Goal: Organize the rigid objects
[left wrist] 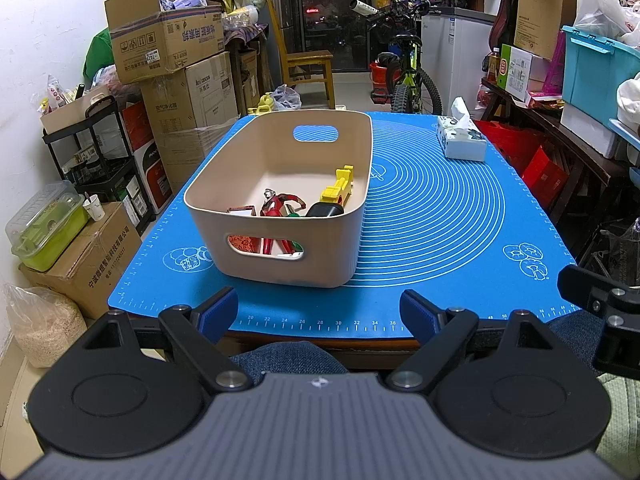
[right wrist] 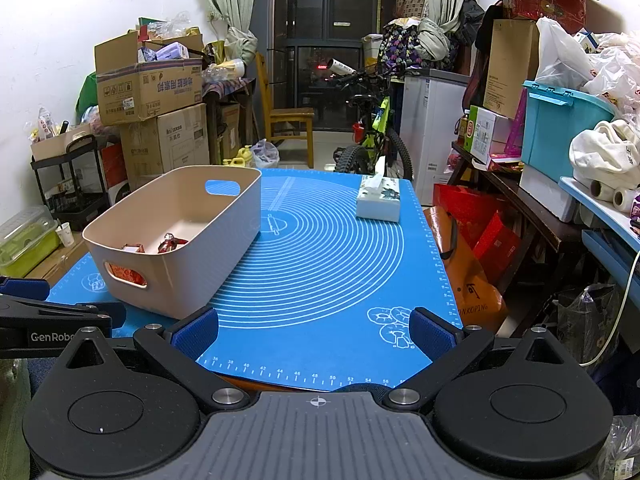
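Beige plastic bin [left wrist: 280, 200] at mat's nine o'clock holds red-silver toy figure [left wrist: 276, 204], yellow toy [left wrist: 338, 186]. Both likely light, stiff, slick; pinch the torso. Left gripper [left wrist: 318, 312], right gripper [right wrist: 314, 332]: jaws apart, empty.

I see the mat [left wrist: 440, 220] in bright blue, printed with thin white concentric rings, a white ruler scale along its edge and small white cartoon drawings. The bin [left wrist: 276, 208] is pale beige. Inside it I see a red and silver figure [left wrist: 278, 202], a yellow toy [left wrist: 339, 186] and a black piece [left wrist: 325, 210]. The tissue box [right wrist: 378, 199] is white with a dark leafy print. Both grippers — left gripper [left wrist: 318, 312] and right gripper [right wrist: 314, 330] — are black with dark blue pads.
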Motion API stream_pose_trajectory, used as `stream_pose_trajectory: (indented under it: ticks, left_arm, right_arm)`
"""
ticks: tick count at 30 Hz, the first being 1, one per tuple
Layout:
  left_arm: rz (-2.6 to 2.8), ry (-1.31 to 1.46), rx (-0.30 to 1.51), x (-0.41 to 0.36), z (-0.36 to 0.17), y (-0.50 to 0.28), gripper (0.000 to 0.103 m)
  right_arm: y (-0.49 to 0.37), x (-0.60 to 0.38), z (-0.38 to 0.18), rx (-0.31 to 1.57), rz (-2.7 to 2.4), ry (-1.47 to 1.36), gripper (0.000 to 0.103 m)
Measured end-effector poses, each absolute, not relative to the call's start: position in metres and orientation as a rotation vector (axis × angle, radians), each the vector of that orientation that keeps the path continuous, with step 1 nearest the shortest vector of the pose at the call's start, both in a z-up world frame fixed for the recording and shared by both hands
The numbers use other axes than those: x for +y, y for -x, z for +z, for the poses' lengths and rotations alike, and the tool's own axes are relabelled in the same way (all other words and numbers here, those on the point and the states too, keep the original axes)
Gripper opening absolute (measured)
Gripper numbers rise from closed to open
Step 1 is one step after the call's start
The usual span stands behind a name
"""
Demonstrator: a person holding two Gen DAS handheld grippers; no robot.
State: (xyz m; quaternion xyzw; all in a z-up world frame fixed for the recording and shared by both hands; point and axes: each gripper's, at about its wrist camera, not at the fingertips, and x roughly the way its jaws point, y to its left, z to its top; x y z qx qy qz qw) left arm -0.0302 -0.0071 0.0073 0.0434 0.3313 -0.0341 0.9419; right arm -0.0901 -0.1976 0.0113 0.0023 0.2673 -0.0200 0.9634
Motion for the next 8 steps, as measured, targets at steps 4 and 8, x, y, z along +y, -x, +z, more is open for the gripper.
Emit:
stream_pose_trajectory:
  ticks: [4,8]
  left_arm:
    - [-0.068,-0.088,0.675,-0.007,0.0072,0.0302,0.088]
    - [-0.066,-0.089,0.675,-0.0055,0.0078,0.0294,0.088]
  right_arm:
    - [0.0903,-0.197,0.0108,0.542,-0.041,-0.004,0.101]
    - [0.09,-0.1974,0.0116,0.542,-0.041,-0.004,0.101]
